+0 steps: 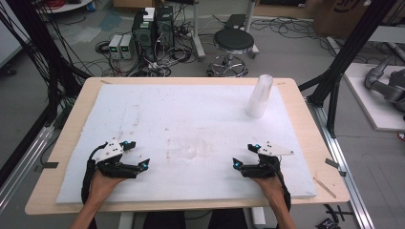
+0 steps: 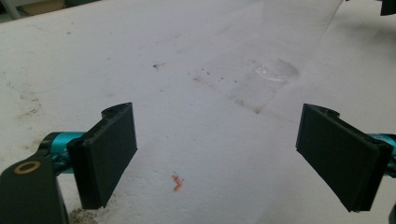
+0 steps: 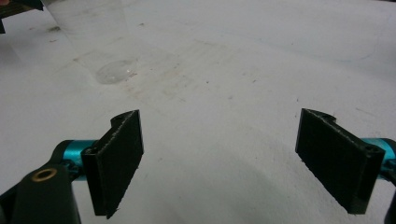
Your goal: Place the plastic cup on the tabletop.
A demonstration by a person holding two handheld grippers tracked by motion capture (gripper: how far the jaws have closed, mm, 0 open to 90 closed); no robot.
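from my seat i look down on a light wooden table point(image 1: 305, 143) topped with a white foam board point(image 1: 191, 119) that carries brownish stains near its middle. behind it lies a grey concrete floor point(image 1: 286, 52) strewn with black cables point(image 1: 181, 52). a round black stool point(image 1: 233, 42) on a chrome base stands just past the far edge. to its left sit two dark computer towers point(image 1: 153, 29) and two small pale boxes point(image 1: 120, 46). black frame struts point(image 1: 348, 52) rise at the right, more at the left. a white platform point(image 1: 372, 95) at the right holds a grey machine part point(image 1: 387, 81). the light is even and soft.
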